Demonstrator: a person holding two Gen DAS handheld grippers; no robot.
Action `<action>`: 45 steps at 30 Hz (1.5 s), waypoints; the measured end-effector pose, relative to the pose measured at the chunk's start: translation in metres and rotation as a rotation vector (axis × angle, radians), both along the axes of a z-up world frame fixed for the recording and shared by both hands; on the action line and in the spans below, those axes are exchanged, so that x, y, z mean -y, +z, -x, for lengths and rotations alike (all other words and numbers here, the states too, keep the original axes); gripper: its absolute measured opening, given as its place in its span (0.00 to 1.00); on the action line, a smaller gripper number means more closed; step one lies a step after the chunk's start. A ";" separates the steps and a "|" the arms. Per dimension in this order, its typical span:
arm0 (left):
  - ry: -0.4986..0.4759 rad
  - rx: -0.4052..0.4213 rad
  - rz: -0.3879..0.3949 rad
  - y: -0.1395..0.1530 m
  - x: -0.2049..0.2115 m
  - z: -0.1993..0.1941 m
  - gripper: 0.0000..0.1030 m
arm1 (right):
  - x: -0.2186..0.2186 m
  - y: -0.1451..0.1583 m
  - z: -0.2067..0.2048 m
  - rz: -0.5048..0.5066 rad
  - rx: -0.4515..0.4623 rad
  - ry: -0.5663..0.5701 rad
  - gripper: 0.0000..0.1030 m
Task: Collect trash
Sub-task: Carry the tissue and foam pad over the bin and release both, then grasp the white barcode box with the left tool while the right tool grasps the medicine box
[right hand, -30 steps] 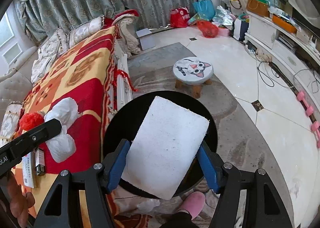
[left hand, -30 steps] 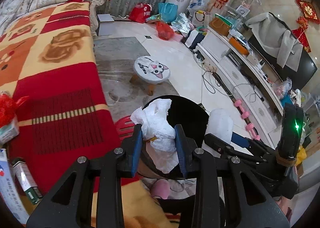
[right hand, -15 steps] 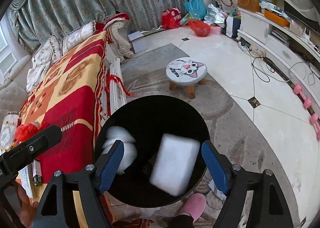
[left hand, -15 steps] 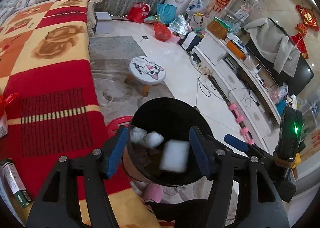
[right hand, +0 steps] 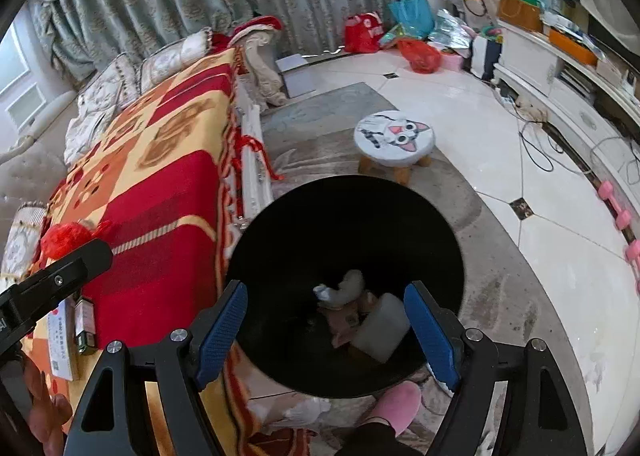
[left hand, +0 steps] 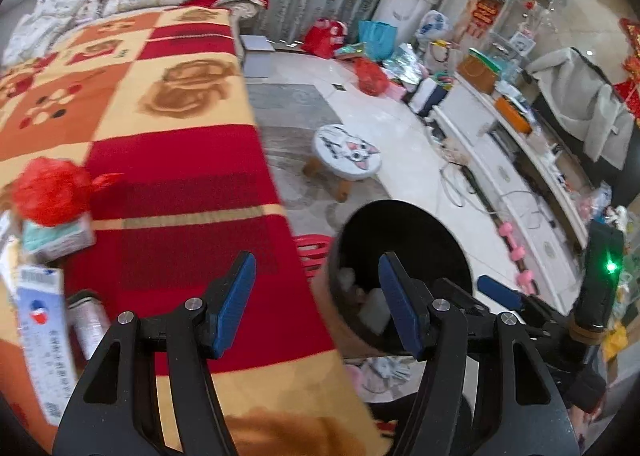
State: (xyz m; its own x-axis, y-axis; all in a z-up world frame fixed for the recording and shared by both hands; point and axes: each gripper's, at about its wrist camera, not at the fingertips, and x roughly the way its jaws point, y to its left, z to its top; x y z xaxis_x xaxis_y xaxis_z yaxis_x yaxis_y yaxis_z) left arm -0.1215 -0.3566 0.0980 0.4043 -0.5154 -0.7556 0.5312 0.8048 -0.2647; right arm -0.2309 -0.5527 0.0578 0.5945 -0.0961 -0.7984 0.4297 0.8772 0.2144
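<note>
A black round trash bin (right hand: 280, 240) stands on the floor beside the sofa; it also shows in the left wrist view (left hand: 444, 240). Inside lie a white foam block (right hand: 382, 326) and crumpled tissue (right hand: 344, 290). My right gripper (right hand: 326, 328) is open and empty above the bin. My left gripper (left hand: 316, 302) is open and empty over the sofa's edge, left of the bin. On the red and yellow blanket (left hand: 168, 160) lie a red crumpled bag (left hand: 50, 196) on a small box, a white carton (left hand: 44, 340) and a small can (left hand: 90, 322).
A cat-face stool (right hand: 394, 138) stands on the rug beyond the bin. A white TV cabinet (left hand: 516, 192) with cables runs along the right. Bags (right hand: 416, 52) are piled by the curtain. A pink slipper (right hand: 396, 404) is at the bin's near side.
Both grippers opened: the tissue from the left and the foam block from the right dropped into the bin. The left gripper then swung left over the sofa.
</note>
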 end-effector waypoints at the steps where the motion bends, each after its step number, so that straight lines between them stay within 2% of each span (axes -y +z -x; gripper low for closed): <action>1: 0.008 0.006 -0.003 0.001 -0.004 -0.001 0.61 | -0.005 0.001 -0.001 0.005 -0.001 0.008 0.76; 15: 0.148 0.057 -0.055 0.012 -0.089 -0.005 0.61 | -0.086 0.006 -0.032 0.001 -0.005 0.157 0.76; 26: 0.312 0.053 -0.086 0.002 -0.193 -0.026 0.61 | -0.170 0.006 -0.058 -0.033 -0.016 0.336 0.76; 33: 0.428 0.050 -0.148 -0.012 -0.259 -0.046 0.61 | -0.223 0.010 -0.071 -0.045 -0.017 0.462 0.76; 37: 0.459 0.033 -0.172 -0.024 -0.283 -0.059 0.61 | -0.253 0.007 -0.081 -0.092 -0.013 0.531 0.76; 45: 0.454 0.027 -0.179 -0.040 -0.299 -0.091 0.61 | -0.292 -0.009 -0.102 -0.109 -0.048 0.589 0.76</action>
State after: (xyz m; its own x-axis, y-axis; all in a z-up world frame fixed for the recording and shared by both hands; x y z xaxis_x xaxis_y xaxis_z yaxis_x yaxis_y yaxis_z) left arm -0.0307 -0.0574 0.0578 0.5791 -0.1458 -0.8021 0.1212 0.9883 -0.0922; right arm -0.1287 -0.2610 0.0485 0.4861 0.3224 -0.8122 -0.1106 0.9447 0.3088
